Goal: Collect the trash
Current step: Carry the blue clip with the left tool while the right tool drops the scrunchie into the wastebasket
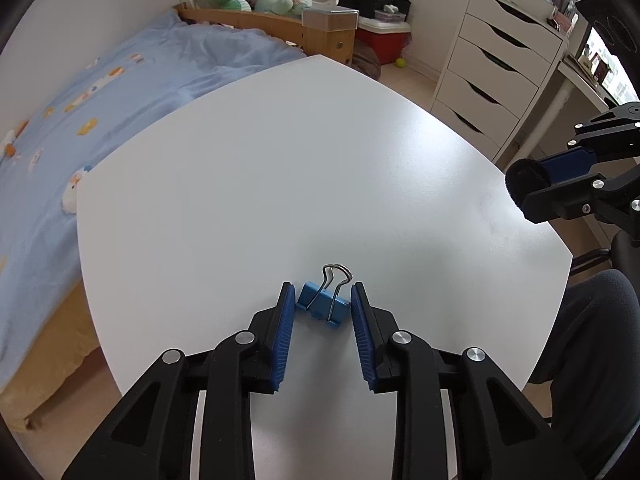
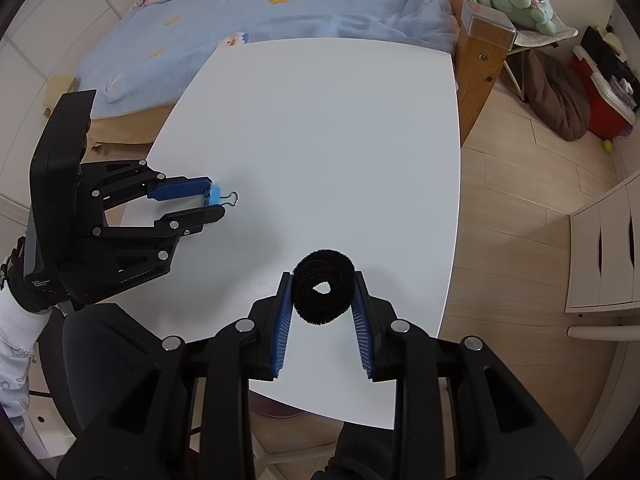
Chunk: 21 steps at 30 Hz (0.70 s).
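**Clip between the left jaws, ring held by the right**

A bedroom: a white table (image 1: 280,160) stands beside a bed (image 1: 100,92) with a blue cover, drawers (image 1: 492,64) off to one side. The table top is bare but for one small blue clip (image 1: 320,306).

The clip lies on the table near its edge, right between the fingertips of the left gripper (image 1: 323,300). Its body runs crosswise from one pad to the other, and its wire handles point away from the gripper, out along the line of the fingers. The jaws have drawn in to the clip's two ends; in the right wrist view the far pad touches the blue body, so the grasp looks made or all but made, though full pressure on both sides I cannot confirm.

The right gripper (image 2: 323,296) is well apart from the clip, above the table's other side, and is clenched on a black fuzzy ring (image 2: 323,292).

So the clip belongs to the left hand alone. Judging from this, the next move is a straight lift, with the wire handles leading forward.
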{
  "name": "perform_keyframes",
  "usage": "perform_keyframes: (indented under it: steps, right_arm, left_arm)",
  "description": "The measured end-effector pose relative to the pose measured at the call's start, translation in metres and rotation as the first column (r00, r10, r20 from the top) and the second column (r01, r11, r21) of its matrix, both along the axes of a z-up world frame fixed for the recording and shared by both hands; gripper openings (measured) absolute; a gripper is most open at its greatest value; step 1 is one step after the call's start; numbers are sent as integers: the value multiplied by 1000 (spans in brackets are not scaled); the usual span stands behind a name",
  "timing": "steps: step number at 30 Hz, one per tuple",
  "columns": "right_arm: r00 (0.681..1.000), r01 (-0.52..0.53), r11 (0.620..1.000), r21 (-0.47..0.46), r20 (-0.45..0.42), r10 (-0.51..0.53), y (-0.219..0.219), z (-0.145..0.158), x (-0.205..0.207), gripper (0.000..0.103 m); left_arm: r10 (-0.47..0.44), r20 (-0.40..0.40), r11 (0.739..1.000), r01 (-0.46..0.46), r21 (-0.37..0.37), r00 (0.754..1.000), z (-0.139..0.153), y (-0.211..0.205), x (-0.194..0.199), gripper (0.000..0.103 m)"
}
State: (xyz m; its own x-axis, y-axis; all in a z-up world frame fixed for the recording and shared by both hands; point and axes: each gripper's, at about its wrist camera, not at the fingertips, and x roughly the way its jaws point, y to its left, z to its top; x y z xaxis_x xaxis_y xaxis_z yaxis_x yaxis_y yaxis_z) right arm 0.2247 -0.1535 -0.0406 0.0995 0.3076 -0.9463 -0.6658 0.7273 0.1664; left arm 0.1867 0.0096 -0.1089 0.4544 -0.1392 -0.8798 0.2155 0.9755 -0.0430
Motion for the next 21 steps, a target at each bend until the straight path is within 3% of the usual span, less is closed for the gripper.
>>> perform_keyframes:
  steps: [11,21]
  right_arm:
    - [999,-6,999,41,35,5,-1,10,-14,29]
    - [994,-36,994,100,103,26,-12,31,-51,29]
  left_arm:
    - [81,0,996,-81,-37,997,18,-1,-21,28]
    - [118,52,992,-116,-40,992,53,-13,-70,28]
